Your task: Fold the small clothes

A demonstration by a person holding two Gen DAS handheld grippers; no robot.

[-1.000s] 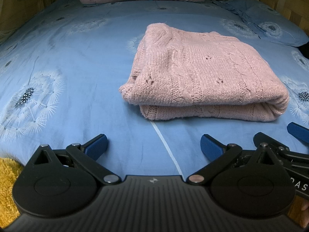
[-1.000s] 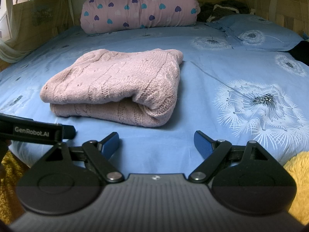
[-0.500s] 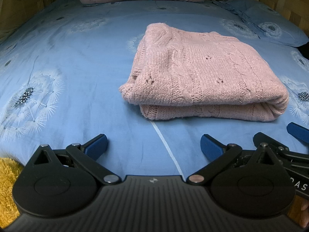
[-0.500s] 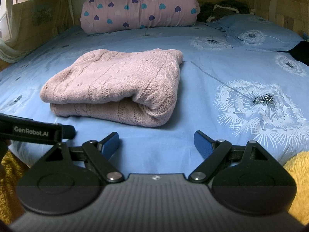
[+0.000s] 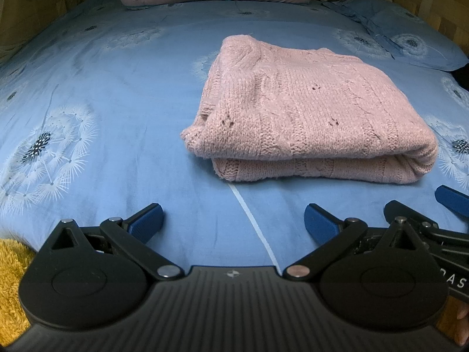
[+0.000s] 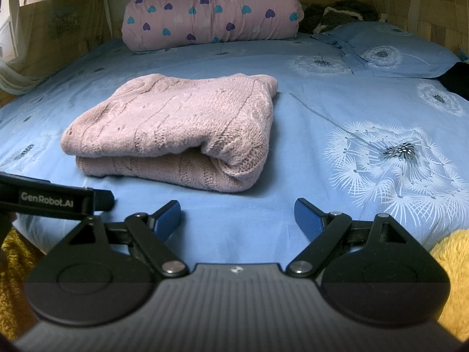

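Pink sweater (image 5: 310,117) lies folded on the bed (image 5: 117,88); both tongs (image 5: 233,220) (image 6: 237,214) released, empty.

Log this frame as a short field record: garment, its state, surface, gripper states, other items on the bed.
garment: pink knit sweater
state: folded into a compact stack, layers visible at the near edge
surface: blue dandelion-print bedsheet
left gripper: jaws open, empty, short of the sweater
right gripper: jaws open, empty, short of the sweater
other items: pink heart-print rolled quilt at the head of the bed; blue pillow on the far right
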